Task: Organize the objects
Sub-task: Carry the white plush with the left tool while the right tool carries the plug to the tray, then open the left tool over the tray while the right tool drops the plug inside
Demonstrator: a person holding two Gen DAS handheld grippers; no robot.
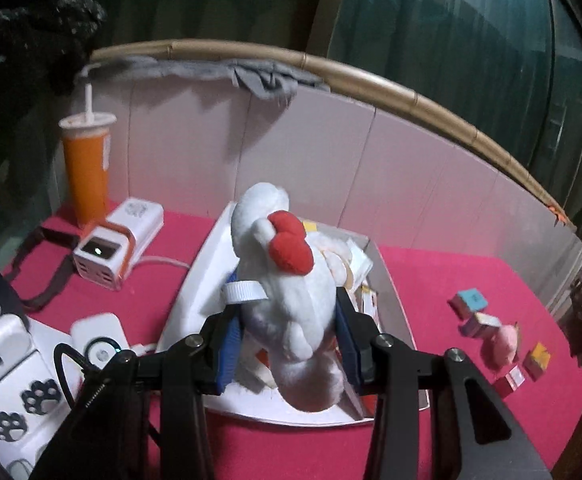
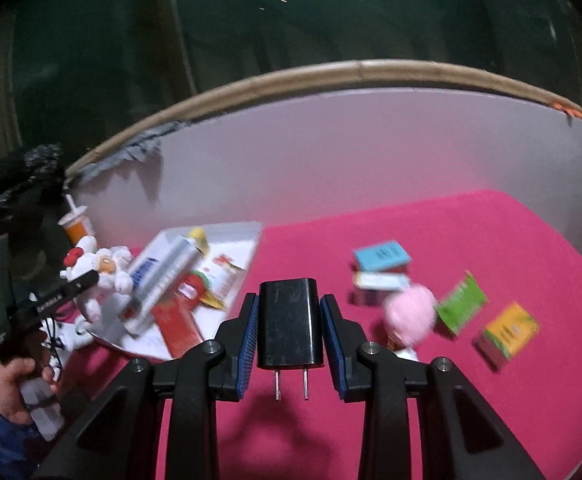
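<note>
- Magenta felt-covered tabletop [image 2: 431, 380], backed by a pale curved partition [image 1: 331, 152] with dark glazing behind.
- Left gripper [image 1: 287, 336]: blue-padded jaws clenched on a white plush cat toy with a red bow [image 1: 287, 280], held in the air above a white shallow cardboard tray [image 1: 199, 280].
- Tray contents, seen from the right wrist: a silver-and-blue tube [image 2: 163, 276], a red flat packet [image 2: 177, 324] and other small packs lie inside it, touching one another.
- Right gripper [image 2: 291, 320]: jaws closed on a black rectangular wall charger [image 2: 291, 320], prongs pointing toward the camera, carried clear of the cloth with its shadow visible below.
- Loose items on the cloth, to the right of the tray: a pink fluffy ball [image 2: 411, 314], a blue small box [image 2: 381, 256], a green packet [image 2: 461, 306] and an orange-yellow box [image 2: 509, 334].
- Off to the left: an orange drink cup with a straw [image 1: 87, 168] and a white-and-orange power cube [image 1: 119, 244].
- Step in hand, as judged: both objects are in transit, the plush apparently nearest its drop point over the tray.
- Next move, as judged: lower the plush into a free part of the tray and release; then bring the charger left to its own place without knocking the tube.
</note>
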